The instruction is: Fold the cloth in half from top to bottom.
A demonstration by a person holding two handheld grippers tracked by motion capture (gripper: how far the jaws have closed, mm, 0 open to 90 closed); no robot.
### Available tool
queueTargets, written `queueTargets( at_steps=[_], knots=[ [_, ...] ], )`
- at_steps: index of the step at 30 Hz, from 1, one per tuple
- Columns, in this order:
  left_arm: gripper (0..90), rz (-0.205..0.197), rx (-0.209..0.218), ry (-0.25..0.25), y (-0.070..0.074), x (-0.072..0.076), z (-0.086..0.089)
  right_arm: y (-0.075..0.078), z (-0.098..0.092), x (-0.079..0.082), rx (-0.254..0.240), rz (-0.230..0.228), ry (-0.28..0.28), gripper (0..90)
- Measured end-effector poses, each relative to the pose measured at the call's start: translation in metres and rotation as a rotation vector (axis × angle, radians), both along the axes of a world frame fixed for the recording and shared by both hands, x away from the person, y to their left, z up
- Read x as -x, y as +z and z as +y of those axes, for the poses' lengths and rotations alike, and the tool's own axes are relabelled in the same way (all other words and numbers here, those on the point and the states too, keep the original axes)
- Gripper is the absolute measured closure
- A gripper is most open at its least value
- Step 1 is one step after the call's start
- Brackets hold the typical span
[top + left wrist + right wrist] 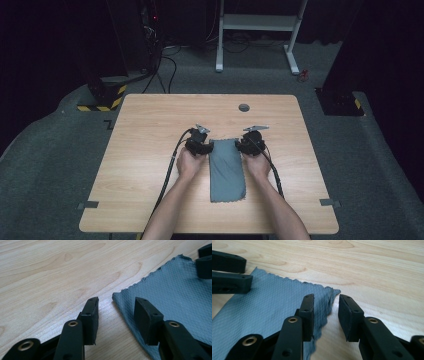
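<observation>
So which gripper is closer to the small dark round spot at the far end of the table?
Right. The right gripper, at the grey cloth's far right corner, sits almost straight below the round spot in the high view; the left gripper, at the cloth's far left corner, lies farther off.

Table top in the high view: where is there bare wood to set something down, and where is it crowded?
Bare: the wide strips of the table left of the left tool and right of the right tool, and the far band around the round grommet. Crowded: the middle, where both tools flank the grey cloth.
</observation>
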State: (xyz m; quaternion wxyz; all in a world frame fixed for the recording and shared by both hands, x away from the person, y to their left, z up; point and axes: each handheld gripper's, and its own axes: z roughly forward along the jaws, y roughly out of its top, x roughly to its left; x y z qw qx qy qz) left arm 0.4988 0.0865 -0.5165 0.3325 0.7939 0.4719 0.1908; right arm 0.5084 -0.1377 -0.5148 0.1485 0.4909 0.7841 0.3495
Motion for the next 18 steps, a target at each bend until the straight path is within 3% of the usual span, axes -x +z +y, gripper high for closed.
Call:
queueTargets(
  at_steps=[7, 10, 14, 18],
  knots=[
    [61.6, 0.008, 0.004, -0.011, 0.001, 0.000, -0.002, 0.001, 0.011, -0.010, 0.046, 0.002, -0.015, 67.4],
    [68.4, 0.015, 0.004, -0.016, 0.002, 0.000, -0.005, 0.002, 0.018, -0.012, 0.101, -0.009, 0.025, 74.2],
    [74.5, 0.019, 0.024, -0.019, 0.001, -0.001, -0.004, 0.002, 0.018, -0.013, 0.083, -0.004, 0.059, 85.2],
    [86.7, 0.034, 0.043, -0.035, 0.001, -0.002, -0.007, 0.002, 0.016, -0.013, 0.072, 0.011, 0.081, 88.0]
  ],
)
